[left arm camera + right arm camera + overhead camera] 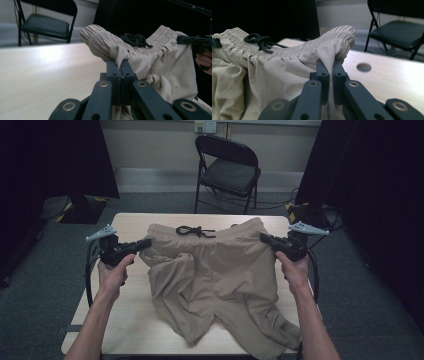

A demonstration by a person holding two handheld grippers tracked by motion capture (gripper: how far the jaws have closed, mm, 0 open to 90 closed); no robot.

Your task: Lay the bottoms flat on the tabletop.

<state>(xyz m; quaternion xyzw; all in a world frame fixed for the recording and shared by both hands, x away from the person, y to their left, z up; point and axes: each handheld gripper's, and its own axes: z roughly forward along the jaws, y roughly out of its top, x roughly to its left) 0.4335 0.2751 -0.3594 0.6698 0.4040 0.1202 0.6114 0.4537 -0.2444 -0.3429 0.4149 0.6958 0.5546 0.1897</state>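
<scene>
The shorts point(215, 270) hang between our two grippers above the table point(125, 222), waistband uppermost and spread from side to side, with the legs drooping down so that the lower hems lie crumpled on the tabletop near our edge. We have the left gripper point(145, 243) clamped on the left corner of the waistband; in the left gripper view the jaws stand pressed together with a fold of beige cloth pinched between them point(121, 65). The right gripper point(265, 239) is likewise closed on the right corner, and the right gripper view shows its jaws squeezing a tuck of the elastic band point(329, 65). The dark drawstring point(194, 230), tied in a loose bow, sits at the middle of the waistband. We judge that the grasp on both corners is done and the garment is partly off the surface; what is left, we think, is to get the legs straight and then lay the shorts down flat or fold them, since the legs are bunched and one overlaps the other. As for writing, we can read no brand, tag or label on the cloth, the grippers or the table. Beyond the table stands a black folding chair point(227, 170), and a round hole point(363, 67) shows in the tabletop near the right gripper.
</scene>
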